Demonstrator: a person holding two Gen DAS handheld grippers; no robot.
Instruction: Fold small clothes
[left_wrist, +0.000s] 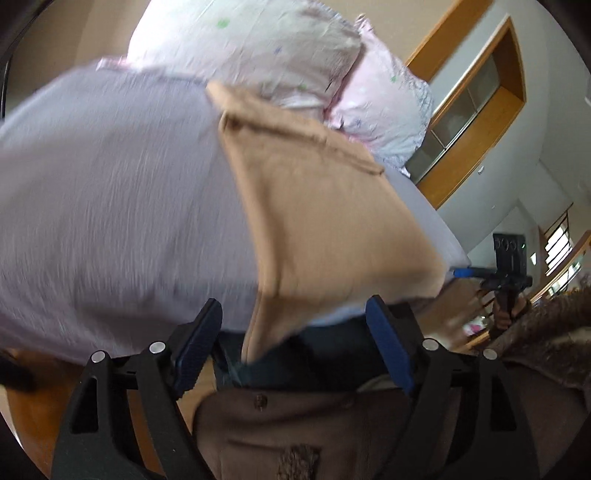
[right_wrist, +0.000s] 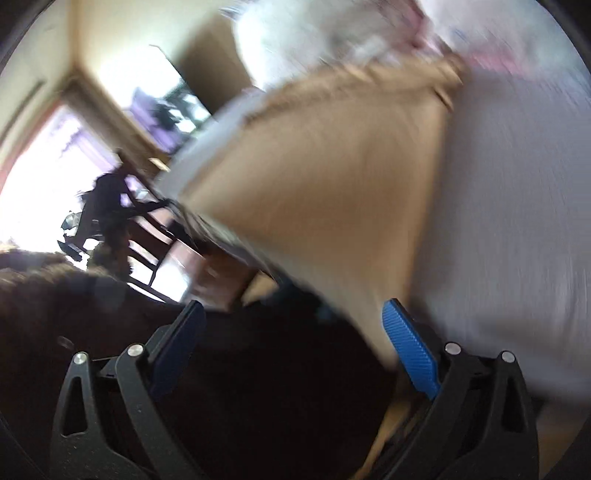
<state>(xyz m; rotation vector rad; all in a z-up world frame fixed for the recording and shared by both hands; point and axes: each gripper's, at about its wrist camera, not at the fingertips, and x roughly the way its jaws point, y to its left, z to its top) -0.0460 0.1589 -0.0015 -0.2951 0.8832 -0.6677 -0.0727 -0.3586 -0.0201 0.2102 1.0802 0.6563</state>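
Observation:
A tan garment (left_wrist: 317, 214) lies flat on the lilac bed sheet (left_wrist: 110, 199), its near end hanging over the bed's edge. It also shows, blurred, in the right wrist view (right_wrist: 325, 177). My left gripper (left_wrist: 295, 314) is open and empty, its blue pads either side of the hanging near end. My right gripper (right_wrist: 295, 317) is open and empty at the garment's near edge. The right gripper shows far right in the left wrist view (left_wrist: 480, 273). The left gripper is a dark blur in the right wrist view (right_wrist: 110, 206).
Two pale pillows (left_wrist: 258, 48) lie at the far end of the bed. A wooden-framed doorway (left_wrist: 476, 110) is at the right. My brown coat (left_wrist: 332, 428) fills the bottom of the view. A bright window (right_wrist: 48, 170) and a chair (right_wrist: 147, 254) are left of the bed.

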